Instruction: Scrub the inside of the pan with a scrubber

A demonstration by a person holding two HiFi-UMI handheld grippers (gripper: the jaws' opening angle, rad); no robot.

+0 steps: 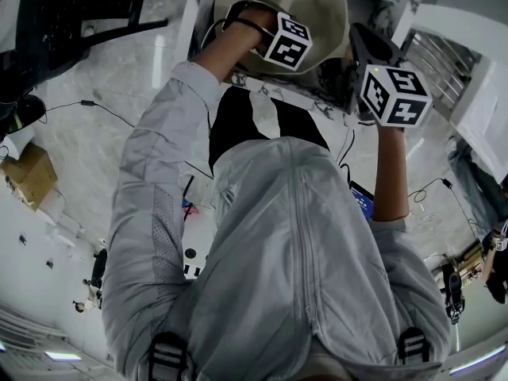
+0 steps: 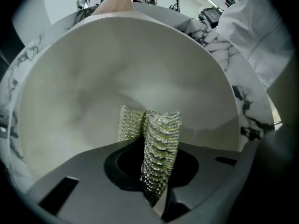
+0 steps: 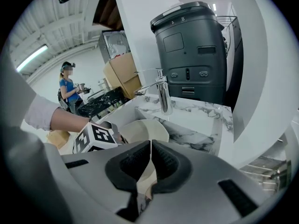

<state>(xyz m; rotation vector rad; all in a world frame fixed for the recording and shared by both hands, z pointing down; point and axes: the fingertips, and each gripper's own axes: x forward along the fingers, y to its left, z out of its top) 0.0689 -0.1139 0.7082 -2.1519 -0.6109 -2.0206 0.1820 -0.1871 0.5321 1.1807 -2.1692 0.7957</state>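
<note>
Mid-scrub: my left hand-held gripper [image 2: 154,174] clamps the mesh scrubber [image 2: 159,139] inside the cream pan [image 2: 107,73], while my right hand-held gripper [image 3: 150,160] seems pinched shut on its rim; next, press and circle.

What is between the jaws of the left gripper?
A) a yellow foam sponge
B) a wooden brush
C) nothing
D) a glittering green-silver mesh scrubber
D: the left gripper pinches the glittering green-silver mesh scrubber between its jaws, and the scrubber stands inside the cream round pan.
</note>
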